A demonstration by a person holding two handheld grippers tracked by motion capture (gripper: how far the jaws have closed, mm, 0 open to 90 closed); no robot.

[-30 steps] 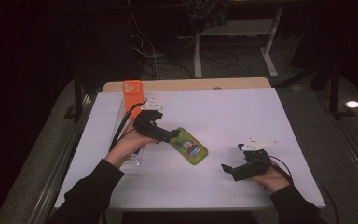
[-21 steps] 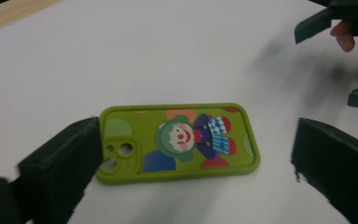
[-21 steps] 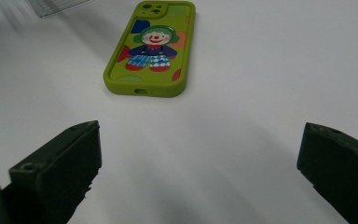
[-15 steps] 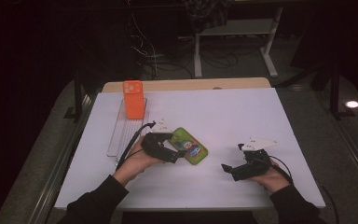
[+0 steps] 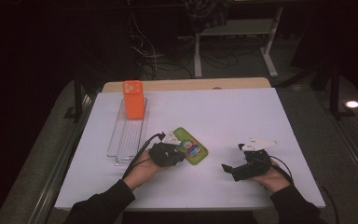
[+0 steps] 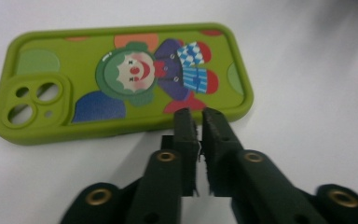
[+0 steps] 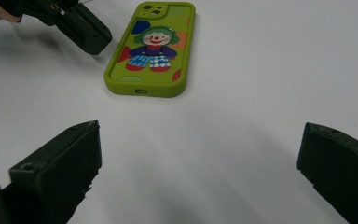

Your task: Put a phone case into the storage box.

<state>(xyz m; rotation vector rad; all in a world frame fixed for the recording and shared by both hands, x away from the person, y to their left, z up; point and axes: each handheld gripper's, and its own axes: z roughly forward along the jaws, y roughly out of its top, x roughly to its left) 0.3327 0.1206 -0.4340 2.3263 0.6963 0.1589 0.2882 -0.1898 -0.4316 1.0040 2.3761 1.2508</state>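
From the high view, a white sheet covers the desk (image 5: 242,121), whose pale wooden far edge shows beyond it; the room behind is dark, with cables and a metal frame on the floor. A clear ribbed tray (image 5: 127,138) lies along the desk's left edge, and an orange phone case (image 5: 133,99) stands at its far end. The green phone case (image 5: 192,146) lies flat near the middle of the desk, a little toward the near edge. The left gripper (image 5: 171,154) sits at its near-left side, and the right gripper (image 5: 227,168) rests well apart toward the near right corner, a grey three-cornered plate on top. In the left gripper view, the case (image 6: 121,79) is matte, round-cornered, printed with a clown, and has camera holes at one end; the black jaws have just been closing and stand clenched with only a slit between them, tips at the case's long edge, though whether they touch it is hard to tell. In the right gripper view, the same case (image 7: 151,46) lies ahead on the bare white surface; the right jaws are spread wide with nothing between them, and the left gripper (image 7: 93,37) is cut off at the top left.
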